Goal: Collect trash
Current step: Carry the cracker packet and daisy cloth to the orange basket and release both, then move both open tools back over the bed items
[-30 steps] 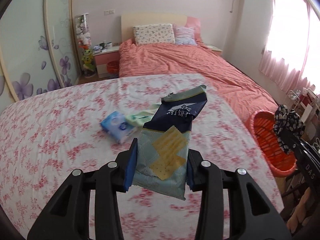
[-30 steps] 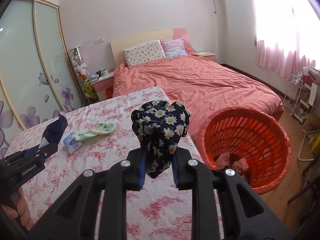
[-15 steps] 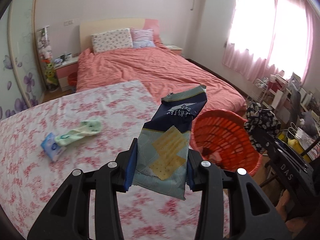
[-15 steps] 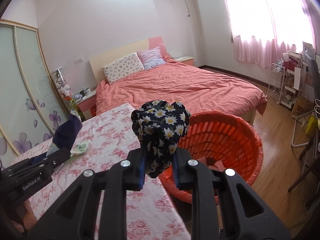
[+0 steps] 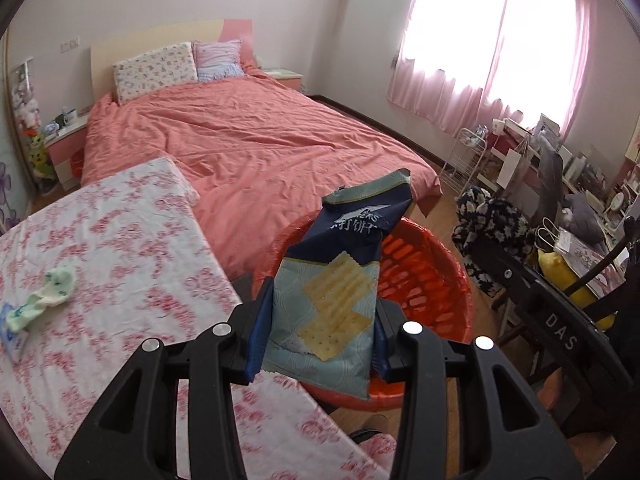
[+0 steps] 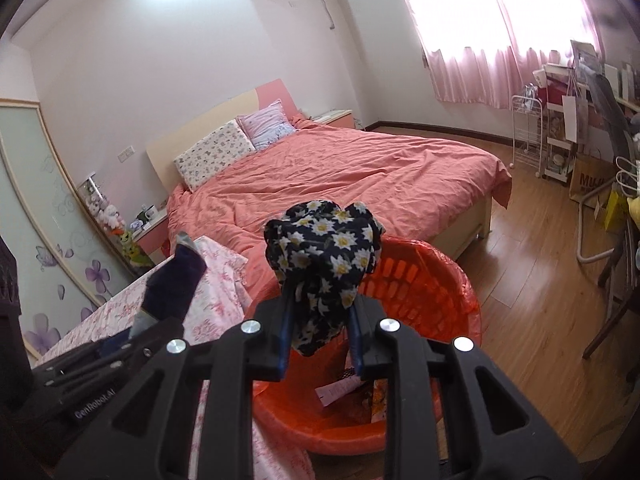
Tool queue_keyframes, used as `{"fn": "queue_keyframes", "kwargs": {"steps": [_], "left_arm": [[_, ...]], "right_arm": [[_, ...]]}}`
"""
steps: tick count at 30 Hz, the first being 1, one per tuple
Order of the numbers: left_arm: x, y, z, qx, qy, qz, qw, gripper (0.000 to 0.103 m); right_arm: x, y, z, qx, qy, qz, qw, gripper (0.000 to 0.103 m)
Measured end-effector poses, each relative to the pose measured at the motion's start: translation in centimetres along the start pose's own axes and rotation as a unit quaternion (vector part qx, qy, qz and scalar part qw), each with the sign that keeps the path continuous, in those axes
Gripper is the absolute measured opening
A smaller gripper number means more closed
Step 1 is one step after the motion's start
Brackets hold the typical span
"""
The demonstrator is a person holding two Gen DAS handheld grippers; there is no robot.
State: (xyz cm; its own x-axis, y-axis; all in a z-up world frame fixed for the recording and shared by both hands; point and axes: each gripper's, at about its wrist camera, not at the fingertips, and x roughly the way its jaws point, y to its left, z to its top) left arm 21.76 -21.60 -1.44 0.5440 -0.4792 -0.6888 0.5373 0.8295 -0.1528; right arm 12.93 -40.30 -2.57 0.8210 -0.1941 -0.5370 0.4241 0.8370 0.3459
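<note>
The left hand-held gripper [image 5: 318, 334] is clenched on a cracker packet [image 5: 334, 300], which stands upright between its fingers, above the near rim of the orange basket [image 5: 432, 280]. The right hand-held gripper [image 6: 320, 334] grips a bunched dark cloth printed with daisies [image 6: 322, 256], held over the same basket [image 6: 440, 296], where bits of paper and wrappers lie at the bottom. Left of the basket is a surface covered in a white sheet with pink flowers [image 5: 120, 248]. On it, towards the left edge, lie a pale green sock [image 5: 48, 294] and, touching it, a small blue tissue pack [image 5: 12, 334]. Beyond stands a bed with a salmon cover [image 5: 256, 140] and two pillows [image 5: 154, 70] at the headboard. Pink curtains [image 5: 480, 68] hang at the bright window on the right; the floor is wooden [image 6: 540, 280].
</note>
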Motion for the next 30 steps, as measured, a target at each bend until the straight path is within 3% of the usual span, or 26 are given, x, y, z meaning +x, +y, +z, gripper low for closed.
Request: {"fn": "queue_keyframes", "kwargs": {"steps": [4, 9, 12, 15, 21, 27, 30], "left_arm": [[2.7, 0.1, -0.4, -0.009, 0.030, 0.001, 0.9995, 0.061], [3.3, 1.4, -1.5, -0.017, 0.043, 0.020, 0.9988, 0.071], [2.6, 2.3, -2.2, -0.014, 0.040, 0.047, 0.9980, 0.071], [1.6, 3.3, -2.7, -0.009, 0.030, 0.078, 0.9964, 0.079], [-1.5, 7.8, -4.5, -0.018, 0.015, 0.143, 0.9895, 0.079], [-5.1, 14.8, -6.4, -0.069, 0.003, 0.229, 0.9710, 0.080], [-6.4, 18.9, -7.4, -0.099, 0.003, 0.291, 0.9515, 0.083]], "right_arm": [[2.1, -1.4, 0.0, 0.009, 0.014, -0.003, 1.000, 0.047], [3.4, -1.6, -0.8, 0.006, 0.019, -0.013, 1.000, 0.064], [3.7, -1.1, -1.6, -0.004, 0.020, -0.023, 1.000, 0.070], [3.7, -0.1, -2.4, -0.019, 0.021, -0.033, 0.999, 0.073], [3.6, 2.2, -3.5, -0.039, 0.030, -0.034, 0.998, 0.075], [3.5, 5.7, -5.2, -0.066, 0.047, -0.019, 0.997, 0.076], [3.6, 8.1, -6.3, -0.084, 0.056, -0.004, 0.995, 0.076]]}}
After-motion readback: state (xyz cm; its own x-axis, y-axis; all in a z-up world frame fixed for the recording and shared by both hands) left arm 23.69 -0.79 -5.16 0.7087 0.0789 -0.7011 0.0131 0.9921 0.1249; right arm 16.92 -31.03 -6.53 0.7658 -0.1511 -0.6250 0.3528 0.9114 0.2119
